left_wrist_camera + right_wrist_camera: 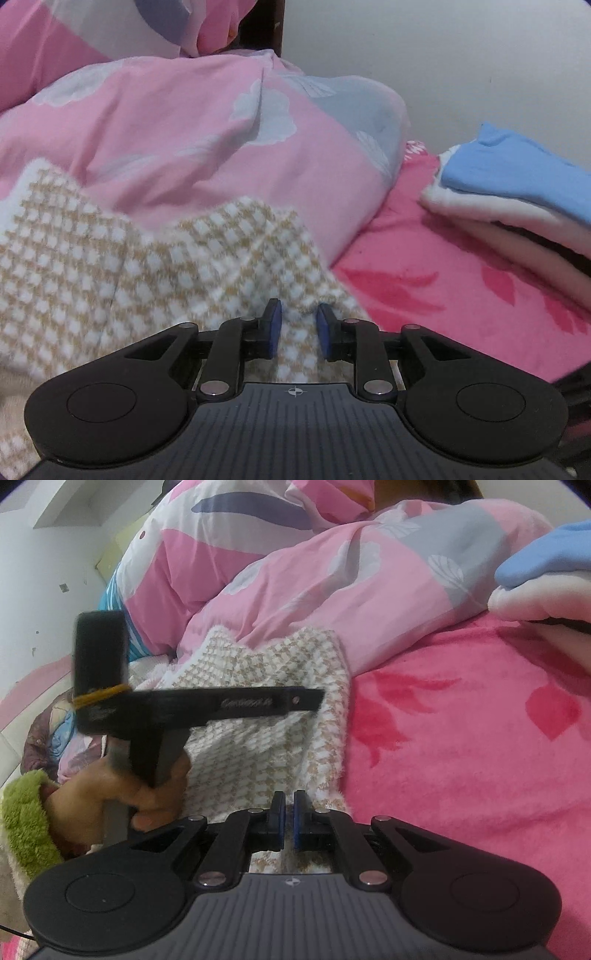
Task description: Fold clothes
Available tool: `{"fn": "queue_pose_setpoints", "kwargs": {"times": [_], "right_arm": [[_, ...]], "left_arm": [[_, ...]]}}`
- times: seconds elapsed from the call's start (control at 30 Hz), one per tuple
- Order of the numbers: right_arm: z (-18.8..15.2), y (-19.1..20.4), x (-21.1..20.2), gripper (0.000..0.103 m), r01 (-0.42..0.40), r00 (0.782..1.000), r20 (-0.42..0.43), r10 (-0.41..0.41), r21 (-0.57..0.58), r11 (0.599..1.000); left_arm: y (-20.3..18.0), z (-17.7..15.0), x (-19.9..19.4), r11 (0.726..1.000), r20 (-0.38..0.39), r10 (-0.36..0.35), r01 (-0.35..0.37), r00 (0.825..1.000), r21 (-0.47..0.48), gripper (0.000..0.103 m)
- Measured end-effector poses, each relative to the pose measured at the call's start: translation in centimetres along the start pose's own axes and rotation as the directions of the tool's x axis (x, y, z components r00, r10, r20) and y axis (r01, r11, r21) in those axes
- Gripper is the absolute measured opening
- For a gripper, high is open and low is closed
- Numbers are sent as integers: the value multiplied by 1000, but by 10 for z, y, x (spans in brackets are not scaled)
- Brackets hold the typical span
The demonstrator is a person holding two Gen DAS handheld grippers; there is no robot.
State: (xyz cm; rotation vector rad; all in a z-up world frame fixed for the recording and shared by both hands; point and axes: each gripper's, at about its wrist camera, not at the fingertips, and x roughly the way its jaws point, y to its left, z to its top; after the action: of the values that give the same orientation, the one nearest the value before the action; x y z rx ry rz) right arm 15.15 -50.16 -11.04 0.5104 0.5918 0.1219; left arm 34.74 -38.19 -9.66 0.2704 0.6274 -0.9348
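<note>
A beige-and-white houndstooth garment (110, 266) lies on the pink bed, also in the right wrist view (258, 709). My left gripper (298, 314) hovers over its right edge with a moderate gap between the blue pads; cloth lies between and under them. My right gripper (289, 801) sits at the garment's near edge, its pads almost together with only a thin slit; I cannot see cloth pinched there. The left gripper's body (207, 701) crosses the right wrist view, held by a hand (122, 790).
A pink quilt with cloud prints (207, 140) bulges behind the garment. A folded stack with blue on top (517, 177) lies at the right on the hot-pink bed sheet (443, 288). A white wall (443, 55) stands behind. A green fleece sleeve (26, 819) is at the left.
</note>
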Motion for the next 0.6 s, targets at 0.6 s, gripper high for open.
{"fn": "queue_pose_setpoints", "kwargs": {"times": [0.6], "right_arm": [[-2,-10,-2,1,-43,999,-3,44,64,997]], "left_arm": [[29,38,11,978,12,40,-37,999,-206,20]]}}
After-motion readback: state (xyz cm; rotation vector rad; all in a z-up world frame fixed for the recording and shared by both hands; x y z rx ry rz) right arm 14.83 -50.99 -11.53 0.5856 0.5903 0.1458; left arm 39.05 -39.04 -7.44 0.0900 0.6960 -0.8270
